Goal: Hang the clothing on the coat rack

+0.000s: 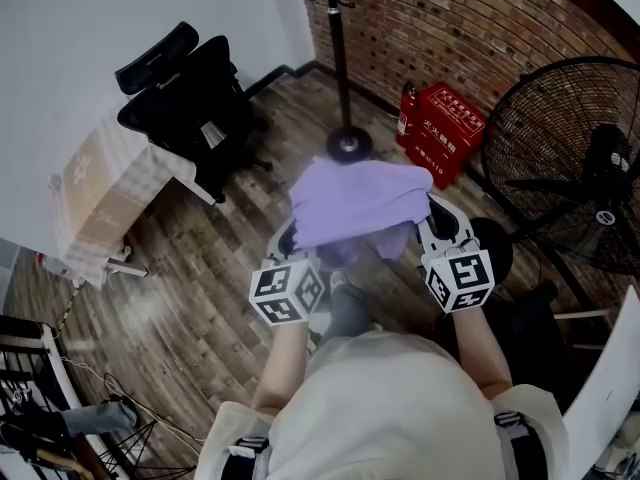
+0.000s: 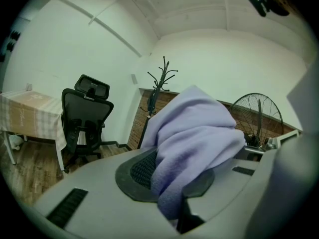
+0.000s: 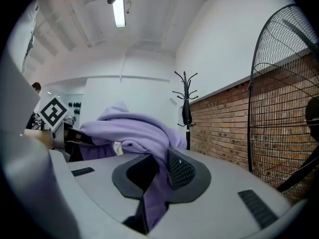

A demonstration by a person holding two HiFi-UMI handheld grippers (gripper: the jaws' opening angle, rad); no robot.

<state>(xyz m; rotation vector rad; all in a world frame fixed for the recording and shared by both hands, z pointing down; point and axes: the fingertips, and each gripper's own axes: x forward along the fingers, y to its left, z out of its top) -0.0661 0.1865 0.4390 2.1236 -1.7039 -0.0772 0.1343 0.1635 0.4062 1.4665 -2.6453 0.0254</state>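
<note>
Garment [image 1: 360, 203] clamped by left gripper [image 1: 288, 240] and right gripper [image 1: 436, 224], well short of the coat rack [image 1: 336, 38]; bunched like this, it may slide straight off.

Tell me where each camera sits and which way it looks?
Head view: on the person's head, facing steeply down; shows forearms, left tool, right tool gripping the purple garment.
Left gripper view: on the left tool, looking along its jaws toward the coat rack.
Right gripper view: on the right tool, likewise.
Shared: all see garment and coat rack.
</note>
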